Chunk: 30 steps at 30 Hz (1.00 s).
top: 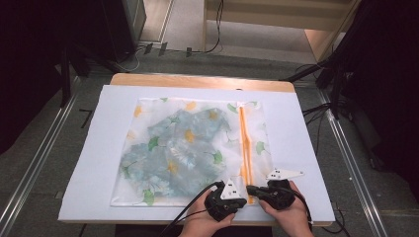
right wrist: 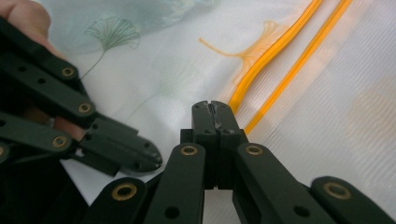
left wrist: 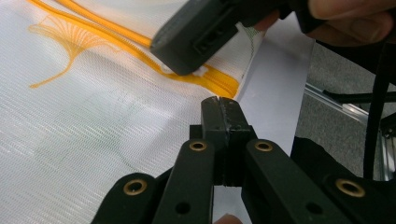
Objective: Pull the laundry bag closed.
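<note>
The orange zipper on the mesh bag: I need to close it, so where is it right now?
In the high view the orange zipper runs along the mesh bag's right side, its near end between both claws by the table's near edge.

Black claws [left wrist: 223, 105], brass rivets, grey plates, black cables.

Wooden table [top: 197, 80] under white sheet [top: 99, 163], mesh bag [top: 148, 143] atop.

The mesh bag [top: 197, 148] was white with green and orange leaf prints, its zipper [top: 244, 148] orange; grippers black.
</note>
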{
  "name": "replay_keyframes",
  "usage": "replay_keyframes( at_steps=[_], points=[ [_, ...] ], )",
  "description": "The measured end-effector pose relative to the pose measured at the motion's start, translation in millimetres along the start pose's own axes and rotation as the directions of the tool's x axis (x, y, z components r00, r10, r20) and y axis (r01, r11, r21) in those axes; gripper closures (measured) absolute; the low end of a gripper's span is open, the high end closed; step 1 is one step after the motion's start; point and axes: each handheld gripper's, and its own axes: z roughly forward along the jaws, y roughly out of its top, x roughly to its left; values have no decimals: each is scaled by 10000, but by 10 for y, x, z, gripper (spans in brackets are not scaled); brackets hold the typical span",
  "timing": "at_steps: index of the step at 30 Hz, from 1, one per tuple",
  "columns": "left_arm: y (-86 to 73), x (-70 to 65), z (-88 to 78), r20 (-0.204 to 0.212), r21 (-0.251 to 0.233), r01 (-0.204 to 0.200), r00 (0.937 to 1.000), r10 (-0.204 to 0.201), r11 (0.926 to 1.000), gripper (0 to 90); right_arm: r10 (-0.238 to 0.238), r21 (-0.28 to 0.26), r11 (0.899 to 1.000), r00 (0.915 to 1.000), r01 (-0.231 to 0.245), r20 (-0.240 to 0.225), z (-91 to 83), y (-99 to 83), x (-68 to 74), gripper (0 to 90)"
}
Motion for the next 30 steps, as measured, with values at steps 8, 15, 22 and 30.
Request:
replay_keyframes(
  at_steps=[8, 15, 22, 30],
  points=[
    [0, 2, -2, 25, 21, -25, 10000, 25, 10000, 900, 163, -314, 9994, 9998, -159, 137, 18, 66, -111, 900],
    [0, 3, -3, 31, 44, -26, 10000, 26, 10000, 900, 351, -424, 9985, 9992, -342, 184, 42, 152, -180, 900],
    [-3, 0, -3, 44, 12, -31, 10000, 31, 10000, 900, 106, -497, 9987, 9982, -77, 587, 98, 335, -290, 900],
    [-3, 8, -5, 107, 13, -17, 9999, 17, 10000, 900, 142, -601, 9981, 9969, -96, 768, 199, 556, -448, 900]
  ],
)
